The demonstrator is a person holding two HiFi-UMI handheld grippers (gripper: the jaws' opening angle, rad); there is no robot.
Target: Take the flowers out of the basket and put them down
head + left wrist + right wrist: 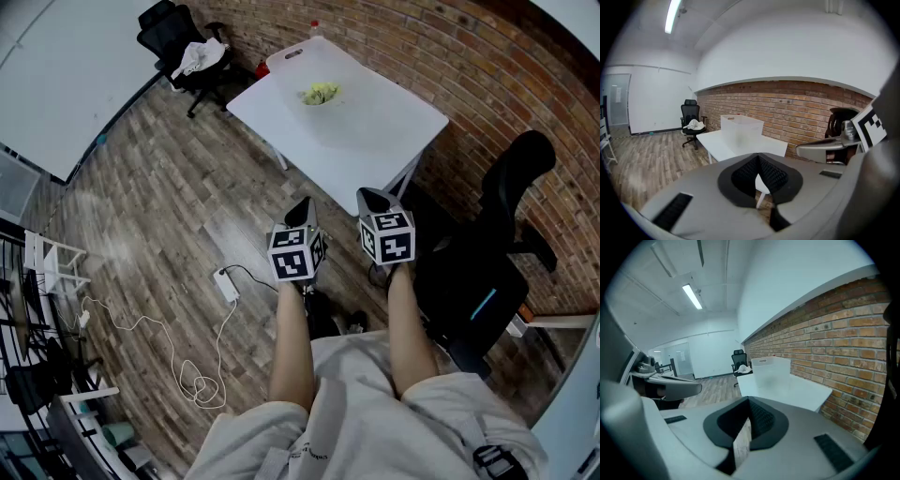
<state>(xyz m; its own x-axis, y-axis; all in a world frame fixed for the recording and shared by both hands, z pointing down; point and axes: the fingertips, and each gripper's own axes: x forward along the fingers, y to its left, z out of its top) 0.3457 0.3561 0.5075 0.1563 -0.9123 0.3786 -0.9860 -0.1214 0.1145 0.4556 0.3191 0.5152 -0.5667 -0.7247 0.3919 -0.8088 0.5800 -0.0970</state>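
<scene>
The left gripper (302,212) and the right gripper (373,201) hang side by side short of the white table (384,131). Each has its jaws pressed together on nothing and tips slightly downward.

The flowers (321,94), a small yellow-green bunch, lie inside the translucent basket (302,67) on the table's far half, well apart from either gripper. Nothing of the task is done yet.

The bunch looks light, soft and easily crushed, and it is likely to catch on the basket's wall. A gentle pinch low on the stems, reached from above through the open top, seems the safer hold. The stems themselves are too small to make out here. The basket also looks light and may want steadying.

Only the head view looks down into the basket and shows the flowers. The two gripper views look across the table, meet the frosted wall and show no bloom, though they alone settle how the jaws stand.

Beyond the table's far end an office chair (178,42) carries a white cloth. A black chair (506,225) sits to the table's right, by the brick wall (487,66).
</scene>
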